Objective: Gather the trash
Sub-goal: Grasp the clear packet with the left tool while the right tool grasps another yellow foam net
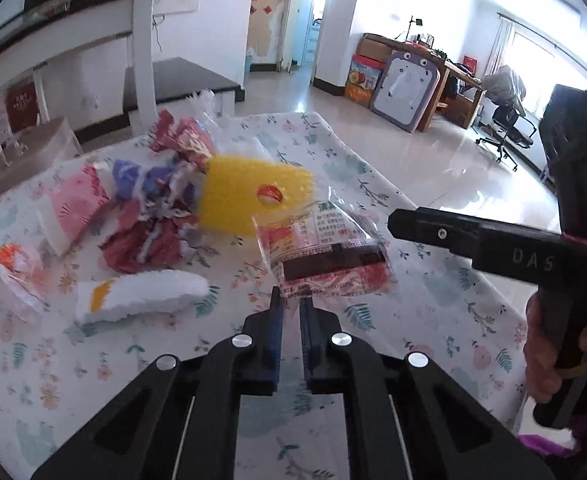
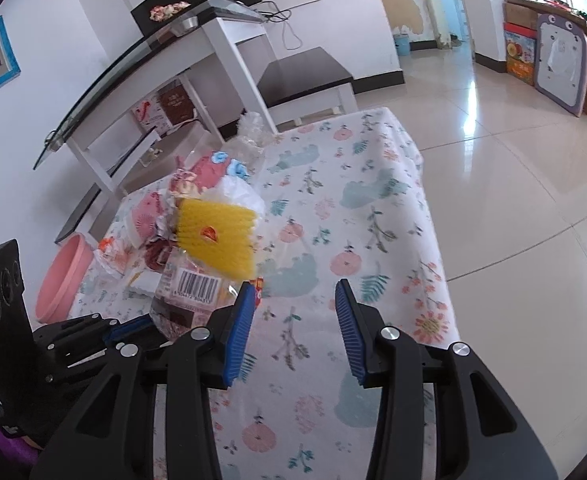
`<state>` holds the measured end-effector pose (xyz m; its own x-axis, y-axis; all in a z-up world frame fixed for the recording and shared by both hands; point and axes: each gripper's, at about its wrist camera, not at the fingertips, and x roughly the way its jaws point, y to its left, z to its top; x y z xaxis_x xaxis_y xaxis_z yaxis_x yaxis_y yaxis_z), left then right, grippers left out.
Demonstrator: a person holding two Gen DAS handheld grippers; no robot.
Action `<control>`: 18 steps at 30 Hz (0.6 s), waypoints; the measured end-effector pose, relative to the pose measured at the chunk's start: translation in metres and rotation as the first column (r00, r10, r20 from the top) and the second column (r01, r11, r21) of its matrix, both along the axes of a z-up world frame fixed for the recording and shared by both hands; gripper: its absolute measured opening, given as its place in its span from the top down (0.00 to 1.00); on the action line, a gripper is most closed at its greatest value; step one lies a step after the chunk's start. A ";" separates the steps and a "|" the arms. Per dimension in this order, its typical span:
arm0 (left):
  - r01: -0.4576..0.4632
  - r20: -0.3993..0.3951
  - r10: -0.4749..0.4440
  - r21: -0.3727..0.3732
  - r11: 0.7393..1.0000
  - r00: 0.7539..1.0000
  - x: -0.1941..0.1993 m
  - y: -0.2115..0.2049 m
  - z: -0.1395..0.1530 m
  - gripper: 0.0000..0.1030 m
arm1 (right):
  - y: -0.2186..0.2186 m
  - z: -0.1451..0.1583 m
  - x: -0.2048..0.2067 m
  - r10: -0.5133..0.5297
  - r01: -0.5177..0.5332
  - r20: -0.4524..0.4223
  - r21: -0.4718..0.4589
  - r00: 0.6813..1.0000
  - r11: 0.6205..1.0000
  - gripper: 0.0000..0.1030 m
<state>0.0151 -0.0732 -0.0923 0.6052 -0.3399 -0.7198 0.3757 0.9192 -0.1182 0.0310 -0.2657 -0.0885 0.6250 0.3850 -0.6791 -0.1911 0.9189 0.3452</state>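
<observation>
A clear snack wrapper [image 1: 325,256] with red print and a barcode [image 2: 191,284] stands tilted up from the floral tablecloth [image 1: 433,312]. My left gripper [image 1: 292,298] is shut on its near edge, the blue pads almost together; it also shows at the lower left of the right wrist view [image 2: 133,326]. Behind the wrapper lies a yellow foam sheet [image 1: 253,196] with a round red sticker, on a pile of crumpled wrappers. My right gripper [image 2: 293,292] hovers open over bare cloth to the right of the wrapper, nothing between its pads.
More trash lies left of the wrapper: a pink packet [image 1: 73,204], red paper [image 1: 141,240], a white foam piece [image 1: 141,292], an orange wrapper [image 1: 13,268]. A pink basin [image 2: 65,276] sits on the floor off the table's left edge. A white desk stands behind.
</observation>
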 end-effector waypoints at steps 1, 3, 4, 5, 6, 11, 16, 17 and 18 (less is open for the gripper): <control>0.000 0.009 0.000 0.002 1.000 1.000 -0.003 0.003 0.002 0.93 | 0.003 0.002 0.002 0.012 -0.012 0.003 0.006 1.000 1.000 0.59; -0.005 0.027 0.005 0.004 1.000 1.000 -0.010 0.011 0.008 0.94 | 0.008 0.005 0.007 0.035 -0.035 0.011 0.013 0.999 0.999 0.59; -0.012 0.035 0.012 0.006 1.000 0.999 -0.013 0.016 0.010 0.94 | 0.011 0.007 0.009 0.048 -0.048 0.014 0.018 0.999 0.999 0.59; -0.025 0.044 0.024 0.007 1.000 0.999 -0.017 0.022 0.013 0.94 | 0.015 0.007 0.013 0.061 -0.062 0.014 0.025 0.998 0.998 0.59; -0.036 0.049 0.036 0.007 0.999 0.998 -0.020 0.027 0.015 0.94 | 0.018 0.007 0.016 0.073 -0.073 0.013 0.033 0.997 0.997 0.59; -0.112 0.071 0.111 -0.001 0.994 0.991 -0.032 0.058 0.024 0.94 | 0.036 -0.001 0.043 0.110 -0.107 -0.035 0.084 0.993 0.991 0.59; -0.190 0.064 0.191 -0.020 0.982 0.980 -0.036 0.085 0.026 0.94 | 0.049 -0.012 0.058 0.109 -0.101 -0.070 0.113 0.992 0.988 0.59; -0.197 0.064 0.198 -0.025 0.980 0.978 -0.036 0.089 0.026 0.94 | 0.050 -0.014 0.059 0.112 -0.102 -0.074 0.126 0.991 0.987 0.59; -0.201 0.065 0.203 -0.027 0.979 0.977 -0.036 0.091 0.026 0.94 | 0.051 -0.016 0.059 0.115 -0.104 -0.079 0.132 0.990 0.986 0.59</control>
<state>-0.0213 0.0181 -0.0665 0.7094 -0.2195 -0.6698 0.1900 0.9746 -0.1181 0.0904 -0.2145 -0.1045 0.5155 0.5351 -0.6693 -0.2529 0.8413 0.4778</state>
